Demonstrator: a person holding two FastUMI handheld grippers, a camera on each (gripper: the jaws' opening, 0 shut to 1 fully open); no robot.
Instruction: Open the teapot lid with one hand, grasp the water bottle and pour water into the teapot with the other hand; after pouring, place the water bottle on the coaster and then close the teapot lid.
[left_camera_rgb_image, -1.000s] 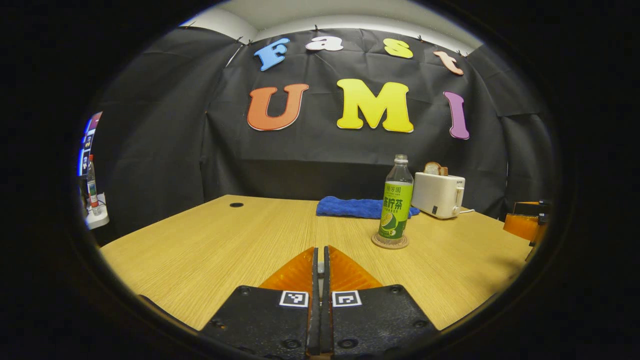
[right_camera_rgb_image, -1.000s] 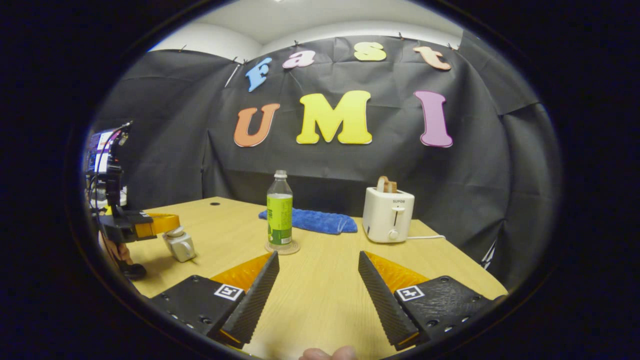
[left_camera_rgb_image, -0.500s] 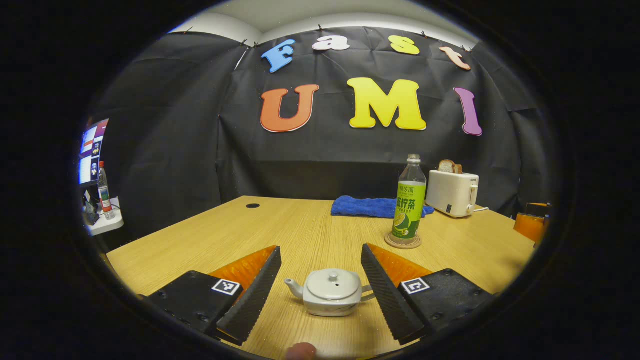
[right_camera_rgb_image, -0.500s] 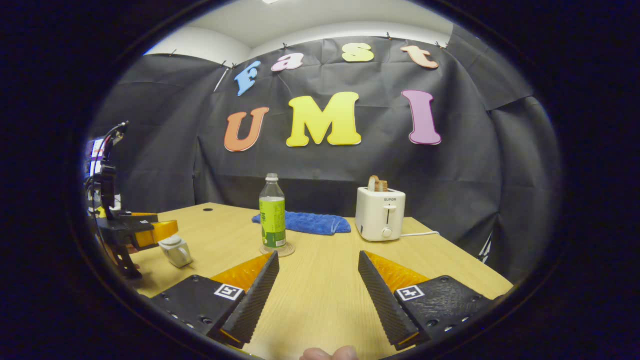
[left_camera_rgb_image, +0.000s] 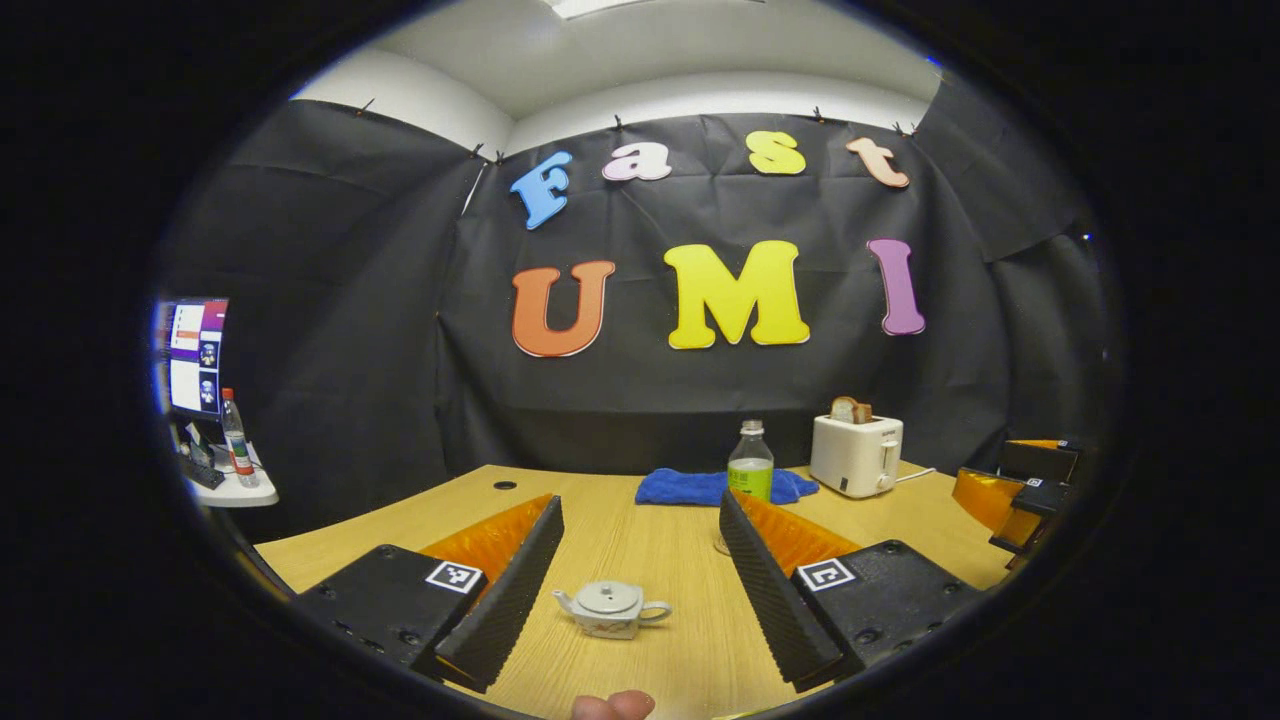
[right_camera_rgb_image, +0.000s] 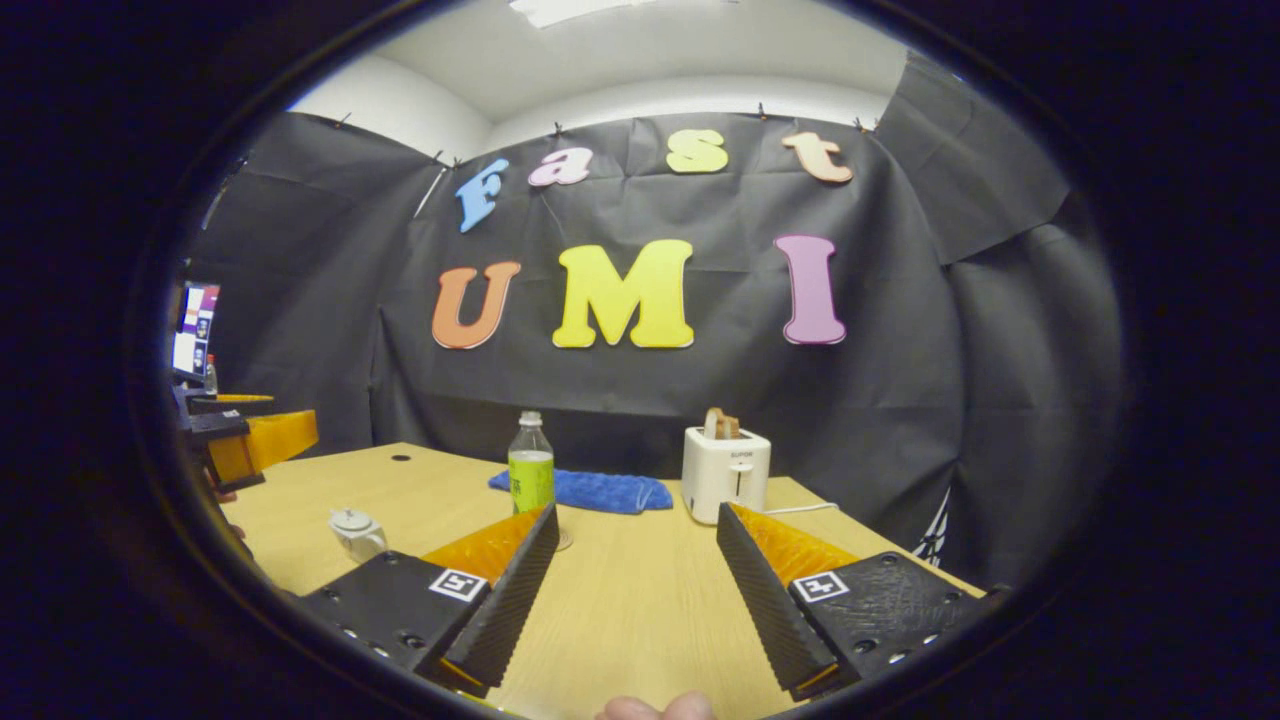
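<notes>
Both grippers have drawn up and back since half a second ago, so the teapot (left_camera_rgb_image: 611, 609) looks smaller and sits lower between the spread fingers of the left gripper (left_camera_rgb_image: 640, 560), its lid (left_camera_rgb_image: 608, 597) on and its spout pointing to that view's left. It stands on the table (left_camera_rgb_image: 640, 530) straight ahead of and below the left gripper. The right gripper (right_camera_rgb_image: 635, 565), also spread and holding nothing, has the teapot well off to its left and faces nearer the bottle (right_camera_rgb_image: 531, 468), which stands upright beyond its left finger.
</notes>
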